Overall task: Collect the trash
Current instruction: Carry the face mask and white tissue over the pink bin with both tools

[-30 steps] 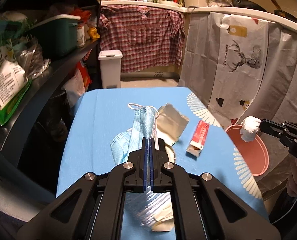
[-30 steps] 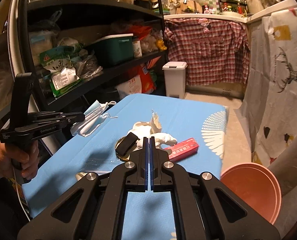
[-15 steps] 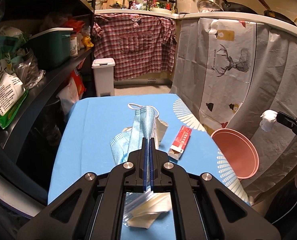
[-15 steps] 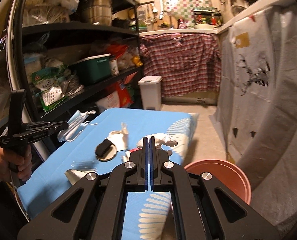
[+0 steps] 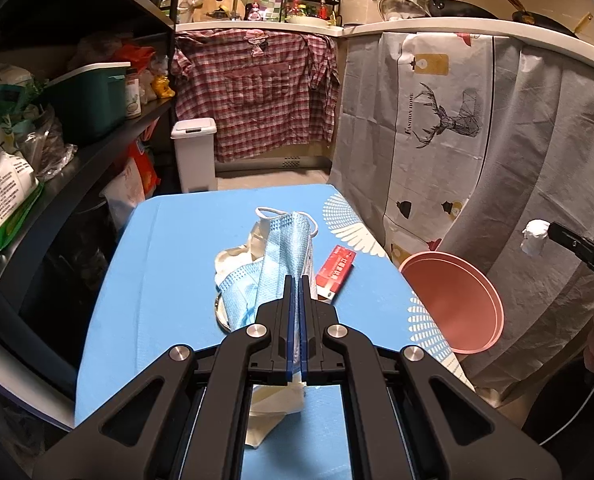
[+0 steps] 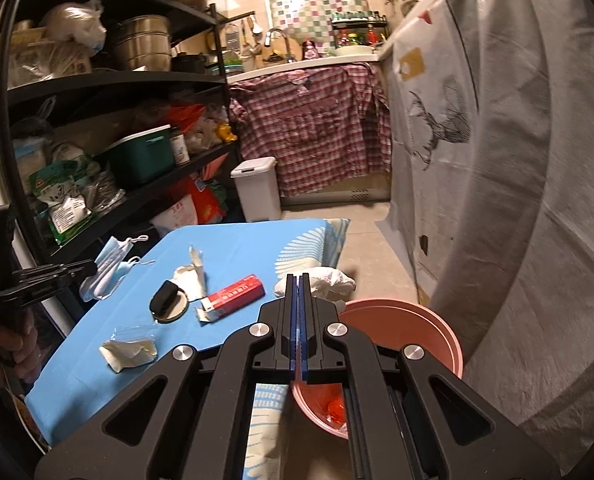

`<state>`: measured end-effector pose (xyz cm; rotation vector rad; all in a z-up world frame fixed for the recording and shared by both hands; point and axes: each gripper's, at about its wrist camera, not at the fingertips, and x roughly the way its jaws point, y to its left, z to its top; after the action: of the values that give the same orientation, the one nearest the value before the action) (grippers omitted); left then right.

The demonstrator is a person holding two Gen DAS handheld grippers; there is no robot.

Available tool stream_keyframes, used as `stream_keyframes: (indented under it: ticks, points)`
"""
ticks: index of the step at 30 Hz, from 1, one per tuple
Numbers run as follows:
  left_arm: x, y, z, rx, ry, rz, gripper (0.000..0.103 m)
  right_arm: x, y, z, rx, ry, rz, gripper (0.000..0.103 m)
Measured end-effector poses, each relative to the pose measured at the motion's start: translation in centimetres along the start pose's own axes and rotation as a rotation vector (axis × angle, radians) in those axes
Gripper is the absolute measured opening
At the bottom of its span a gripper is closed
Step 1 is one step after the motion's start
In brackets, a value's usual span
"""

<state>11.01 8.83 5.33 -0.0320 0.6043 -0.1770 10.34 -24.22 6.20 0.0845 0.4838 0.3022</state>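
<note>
Masks (image 5: 285, 256) hang from your left gripper (image 5: 296, 280). They are soft, blue and wrinkly, with thin white ear loops at the far end. The jaws are pressed tight on them, and the masks stick out past the tips, above the blue table (image 5: 169, 280).

Your right gripper (image 6: 299, 280) is squeezed shut on a crumpled white tissue (image 6: 329, 280). The tissue is puffy and bunched up, and it pokes out beyond the tips. It hangs over the near rim of the pink bin (image 6: 409, 320). The bin stands on the floor, just beside the table's edge. Something red lies at the bottom of the bin.

More trash lies on the table. Closest to you is a crushed clear wrapper (image 6: 129, 350) with pale paper in it. A little farther is a round tin lid (image 6: 169, 302) with something black on it. Beside the lid is a red box (image 6: 235, 292) with one end torn open. A torn white paper piece (image 6: 193, 272) stands next to the lid, a bit farther back. None of these touch your grippers.

Dark shelves (image 6: 97, 80) full of bags and pots run along the left side. A grey curtain (image 5: 437, 120) with a deer on it hangs on the right, close behind the pink bin. Far back, past the table, stands a small white trash can (image 5: 195, 156) in front of a red checked cloth (image 5: 257, 92).
</note>
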Motion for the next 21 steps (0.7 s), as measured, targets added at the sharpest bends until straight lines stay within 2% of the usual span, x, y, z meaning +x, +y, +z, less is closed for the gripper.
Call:
stream_keyframes:
  ticks: [21]
  points:
    - [2.1, -4.6, -0.5, 0.055, 0.037, -0.045, 0.002, 1.0, -3.1, -1.1, 0.032, 0.006, -0.091, 0.001]
